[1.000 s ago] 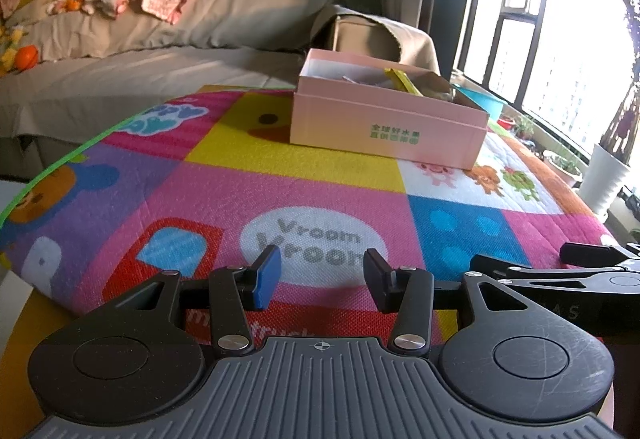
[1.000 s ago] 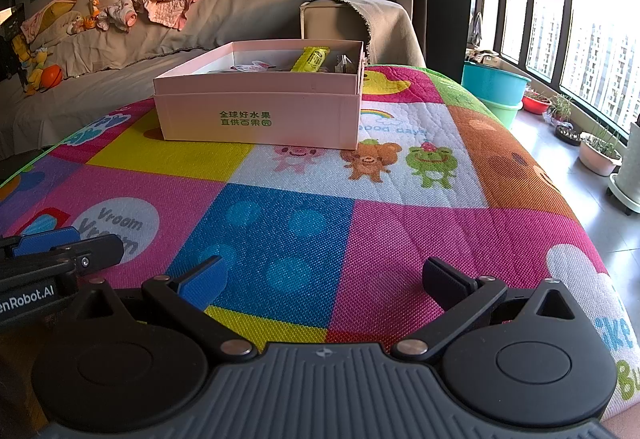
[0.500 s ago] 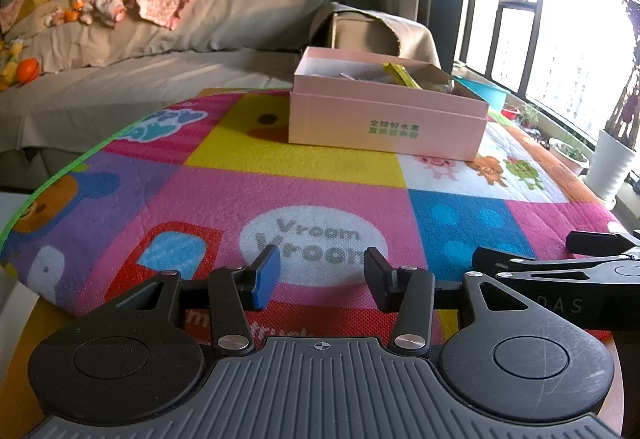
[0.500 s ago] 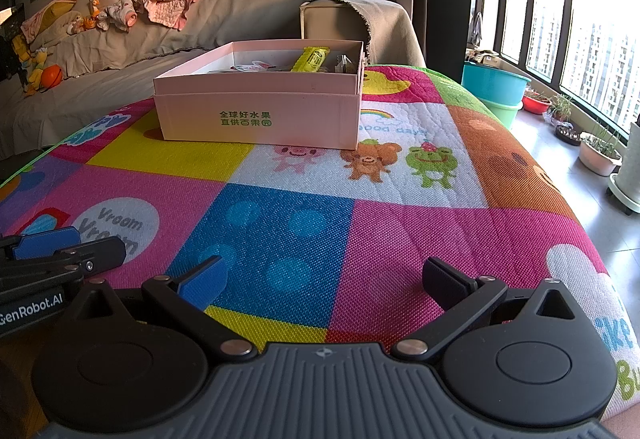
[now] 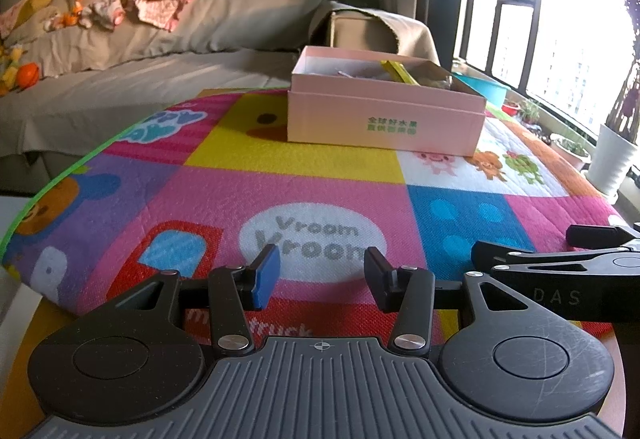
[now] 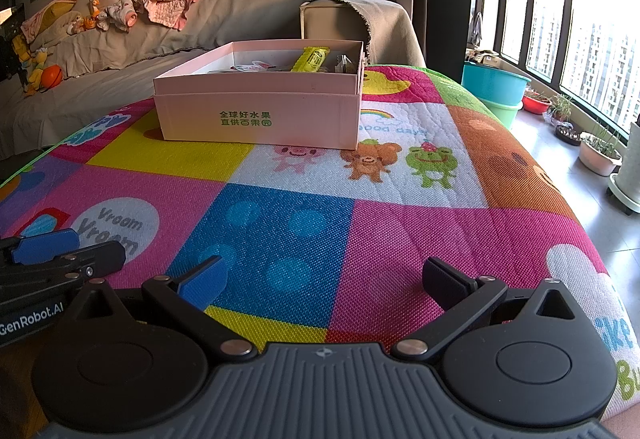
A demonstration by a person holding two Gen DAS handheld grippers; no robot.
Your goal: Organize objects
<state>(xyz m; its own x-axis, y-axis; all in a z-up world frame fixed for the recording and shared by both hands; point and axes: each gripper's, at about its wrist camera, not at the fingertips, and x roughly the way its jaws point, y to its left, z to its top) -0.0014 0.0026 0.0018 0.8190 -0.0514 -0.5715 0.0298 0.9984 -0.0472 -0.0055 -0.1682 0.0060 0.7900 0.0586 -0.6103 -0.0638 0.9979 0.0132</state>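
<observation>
On play mat (image 6: pixel 400 223), "Vroom Vroom" (image 5: pixel 316 239), "GenRobot.AI" left tool (image 5: pixel 318 275)

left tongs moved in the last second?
Yes, slightly. In the left wrist view the pink box sits a little further left against the tongs' own frame than before, so the left tongs swung a bit rightward.

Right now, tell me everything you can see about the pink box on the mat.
The pink box looks like cardboard, rectangular and open-topped, with green printed characters on its front and what looks like a second shell sleeved around its lower part. It sits flat and upright on the colourful play mat, far from both tongs. Inside lie a yellow packet and other small items, too small to identify.
</observation>
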